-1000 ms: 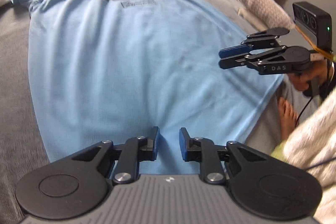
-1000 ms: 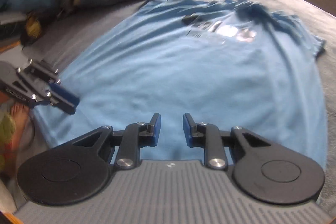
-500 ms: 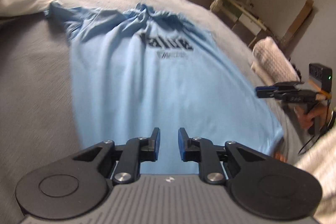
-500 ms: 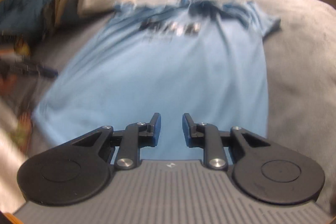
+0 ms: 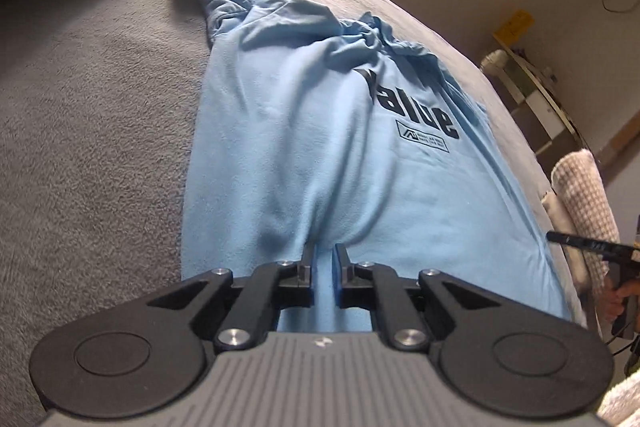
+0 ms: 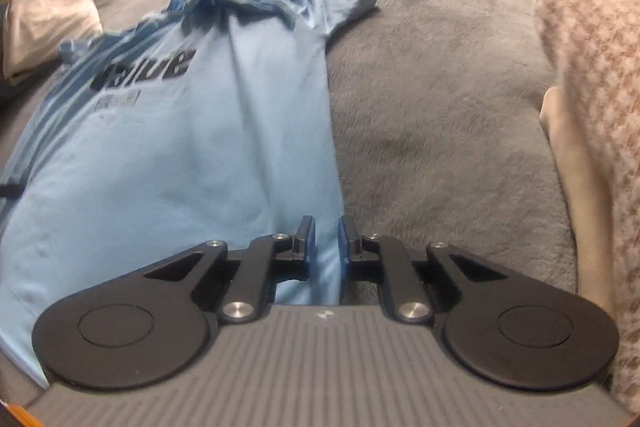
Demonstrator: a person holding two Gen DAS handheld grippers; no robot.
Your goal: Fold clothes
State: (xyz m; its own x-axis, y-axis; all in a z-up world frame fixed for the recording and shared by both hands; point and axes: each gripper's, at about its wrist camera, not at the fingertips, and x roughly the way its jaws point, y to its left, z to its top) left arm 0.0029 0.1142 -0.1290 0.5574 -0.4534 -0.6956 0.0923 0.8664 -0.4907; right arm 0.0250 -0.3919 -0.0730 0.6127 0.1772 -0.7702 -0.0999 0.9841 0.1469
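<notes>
Shirt hem (image 5: 324,311) under gripper body — small print (image 6: 120,101) (blurred) unreadable

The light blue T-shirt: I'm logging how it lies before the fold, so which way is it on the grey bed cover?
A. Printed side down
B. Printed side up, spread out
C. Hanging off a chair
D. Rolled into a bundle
B: the light blue T-shirt lies spread on the grey bed cover, with its black "value" print facing up.
</notes>
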